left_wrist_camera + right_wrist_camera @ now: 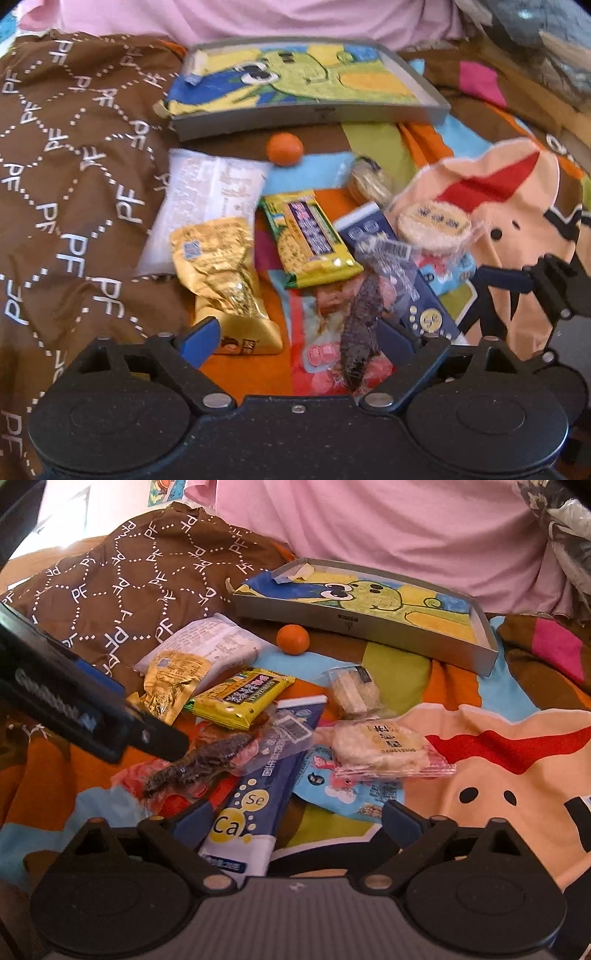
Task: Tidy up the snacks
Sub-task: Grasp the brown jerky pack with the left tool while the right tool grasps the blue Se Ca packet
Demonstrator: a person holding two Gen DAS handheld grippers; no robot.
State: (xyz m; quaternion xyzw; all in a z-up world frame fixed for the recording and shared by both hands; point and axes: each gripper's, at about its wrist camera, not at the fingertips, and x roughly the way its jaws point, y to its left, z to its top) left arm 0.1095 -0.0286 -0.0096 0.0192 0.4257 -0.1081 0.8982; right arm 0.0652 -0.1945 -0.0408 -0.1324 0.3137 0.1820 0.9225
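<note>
The left gripper [299, 339] is hovering low over the snack pile with its blue fingers [199, 341] standing wide apart and nothing between them. Under it a red packet with a dark dried piece [360, 332] is lying on the colourful blanket [524, 206], and a gold foil packet [221, 273] is lying just beside the left finger. The right gripper [297, 818] is also standing wide, gripping nothing; a blue box marked Ca and Se [255, 805] is reaching between its fingers. In the right wrist view the left gripper is showing as a dark bar above the red packet.

A little farther, a yellow-green bar packet [314, 243] is resting partly on the blue box, and a round rice cake in a clear wrapper [380, 746] is lying to its right. A white packet [207, 199] is lying behind the gold one, partly under it. A small wrapped biscuit pack [354, 694] is lying near. Behind them, an orange ball-shaped fruit [285, 148] is sitting just in front of the grey tray [295, 118], which is holding a frog drawing [373, 598]. Pink cloth [406, 528] is lying farthest
</note>
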